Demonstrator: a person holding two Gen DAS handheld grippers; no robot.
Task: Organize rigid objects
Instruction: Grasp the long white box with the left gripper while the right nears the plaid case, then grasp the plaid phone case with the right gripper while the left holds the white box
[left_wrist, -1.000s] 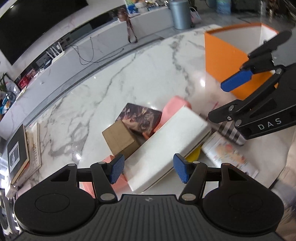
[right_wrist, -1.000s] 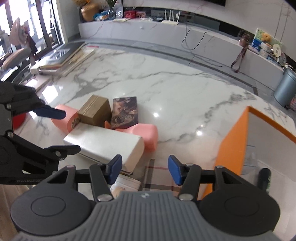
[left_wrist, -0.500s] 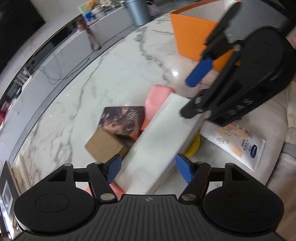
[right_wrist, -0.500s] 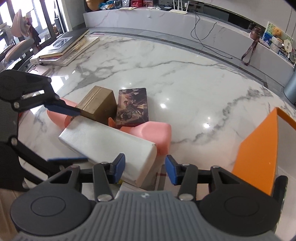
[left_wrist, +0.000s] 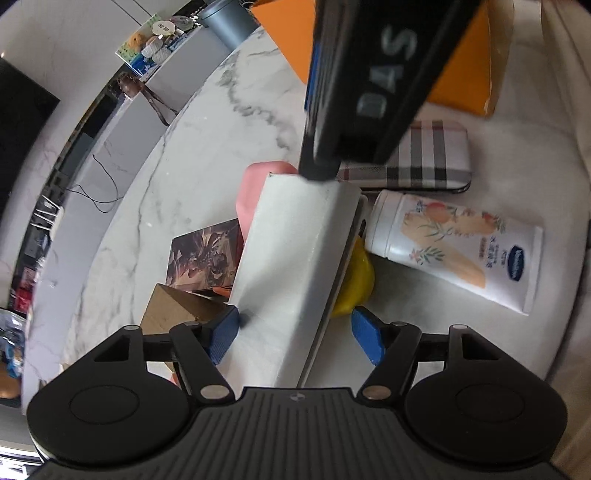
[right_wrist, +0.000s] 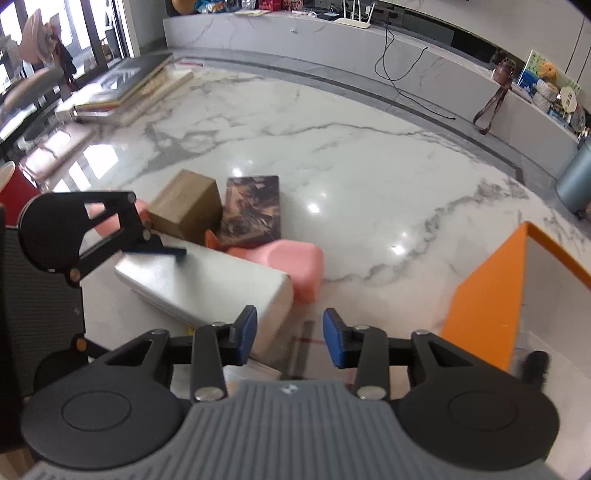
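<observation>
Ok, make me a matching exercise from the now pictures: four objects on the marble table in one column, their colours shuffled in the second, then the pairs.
Objects:
1. long box
2. small carton
3. open bin
4. flat case

Colours:
A. orange
B. plaid stripes
C. white
D. brown

Pairs: 1-C, 2-D, 3-A, 4-B

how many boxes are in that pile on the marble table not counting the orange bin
3. The long white box lies between the left gripper fingers; the brown cardboard box and the dark patterned box sit side by side behind it. More may be hidden underneath.
</observation>
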